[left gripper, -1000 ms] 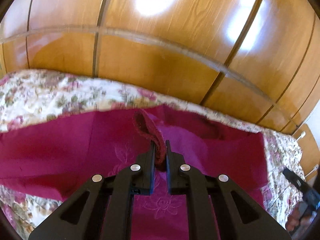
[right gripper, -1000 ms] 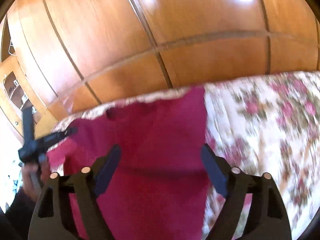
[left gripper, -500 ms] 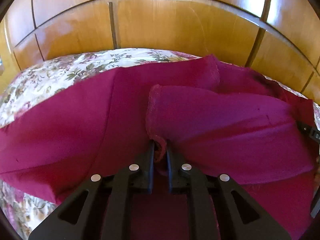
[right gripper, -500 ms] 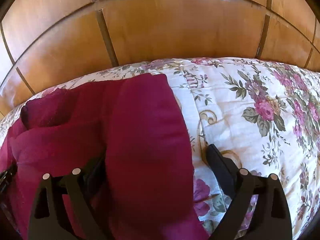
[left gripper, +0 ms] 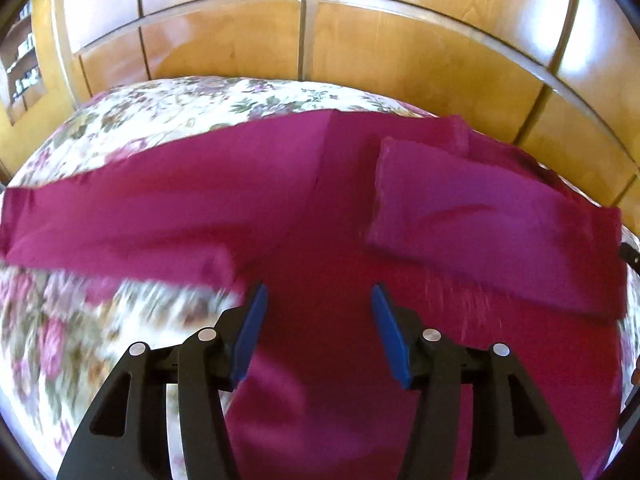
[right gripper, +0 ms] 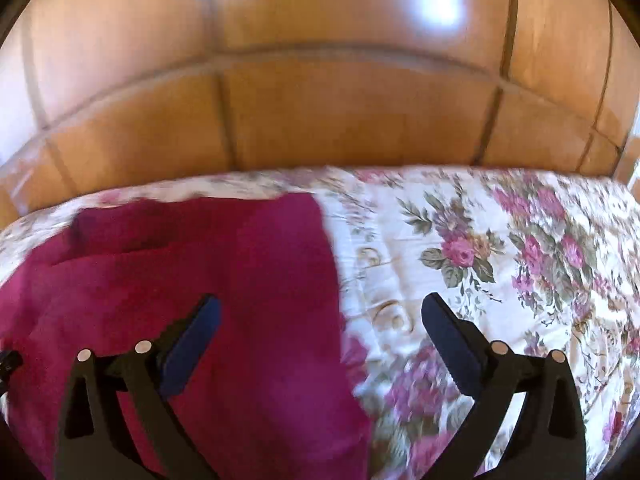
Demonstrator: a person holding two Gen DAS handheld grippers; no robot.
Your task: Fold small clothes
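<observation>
Lying flat: one magenta garment (left gripper: 320, 216)

The left gripper (left gripper: 316, 300) has just opened, releasing the sleeve (left gripper: 472, 200) onto the garment. The right gripper (right gripper: 320, 312) opened wider.

The garment (left gripper: 312, 208) is matt magenta cloth with a slightly coarse weave — soft, no sheen. The bedspread (right gripper: 500, 240) under it looks like quilted cotton, matt, printed with flowers. Behind, the wooden panelling (left gripper: 400, 52) is varnished and glossy — light glares off it. The gripper (left gripper: 316, 328) frames look like matt black plastic with small shiny metal pins.
</observation>
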